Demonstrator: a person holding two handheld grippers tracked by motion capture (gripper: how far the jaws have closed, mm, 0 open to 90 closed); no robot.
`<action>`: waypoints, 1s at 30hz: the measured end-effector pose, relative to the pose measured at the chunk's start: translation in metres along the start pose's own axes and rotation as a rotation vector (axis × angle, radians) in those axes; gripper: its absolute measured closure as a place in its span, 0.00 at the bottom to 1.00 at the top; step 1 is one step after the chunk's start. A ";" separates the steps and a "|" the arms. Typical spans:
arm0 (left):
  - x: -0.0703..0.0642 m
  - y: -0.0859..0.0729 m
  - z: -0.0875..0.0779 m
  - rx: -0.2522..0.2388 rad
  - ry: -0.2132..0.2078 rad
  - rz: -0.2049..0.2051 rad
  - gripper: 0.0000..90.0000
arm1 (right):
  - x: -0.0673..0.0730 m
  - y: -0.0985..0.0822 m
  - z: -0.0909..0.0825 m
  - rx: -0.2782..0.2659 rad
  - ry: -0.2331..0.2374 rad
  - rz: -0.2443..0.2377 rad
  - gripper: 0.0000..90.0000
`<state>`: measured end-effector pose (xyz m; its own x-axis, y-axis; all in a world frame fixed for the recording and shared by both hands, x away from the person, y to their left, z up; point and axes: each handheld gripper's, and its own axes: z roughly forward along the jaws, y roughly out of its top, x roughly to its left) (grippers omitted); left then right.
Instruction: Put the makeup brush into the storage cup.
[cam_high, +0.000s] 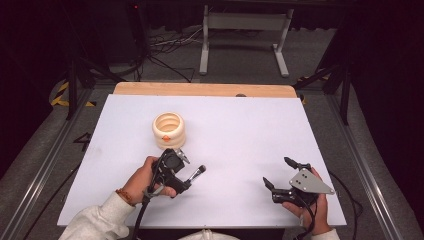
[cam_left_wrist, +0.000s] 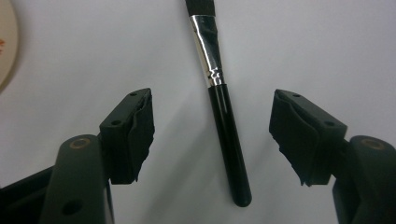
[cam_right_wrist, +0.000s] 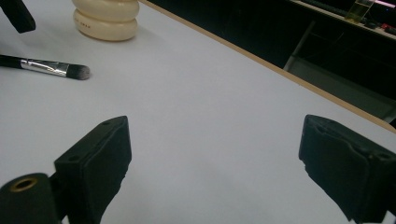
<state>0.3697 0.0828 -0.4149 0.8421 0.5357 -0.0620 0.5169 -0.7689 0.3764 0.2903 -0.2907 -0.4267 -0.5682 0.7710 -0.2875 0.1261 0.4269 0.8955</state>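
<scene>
A makeup brush (cam_high: 196, 173) with a black handle, silver ferrule and dark bristles lies flat on the white table (cam_high: 240, 125). My left gripper (cam_high: 182, 175) points down over it. In the left gripper view the brush handle (cam_left_wrist: 224, 121) lies between the jaws of the left gripper (cam_left_wrist: 211, 97), and the pads stand apart from it on both sides, so the gripper is open. My right gripper (cam_high: 275, 170) rests near the front right of the table, open with nothing between its jaws (cam_right_wrist: 215, 123). From there the brush (cam_right_wrist: 51, 67) lies far off to the left.
A cream ribbed holder (cam_high: 168, 130) stands upright just behind the left hand, and shows as the cream holder (cam_right_wrist: 106, 18) in the right gripper view. A wooden strip (cam_high: 200, 89) borders the table's far edge. Cables and a metal stand lie on the floor beyond.
</scene>
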 end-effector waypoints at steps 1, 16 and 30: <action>0.000 0.000 0.000 0.000 0.000 0.000 0.37 | 0.000 0.000 0.001 0.002 0.001 0.003 0.11; 0.002 0.026 0.022 0.180 0.034 0.043 0.64 | -0.002 -0.002 0.004 0.023 0.020 0.031 0.11; -0.008 0.036 0.023 0.271 0.050 0.197 0.88 | -0.003 -0.004 0.005 0.032 0.032 0.046 0.11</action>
<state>0.3846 0.0428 -0.4223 0.9246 0.3793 0.0352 0.3731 -0.9204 0.1164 0.2955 -0.2923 -0.4314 -0.5864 0.7753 -0.2347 0.1789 0.4065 0.8960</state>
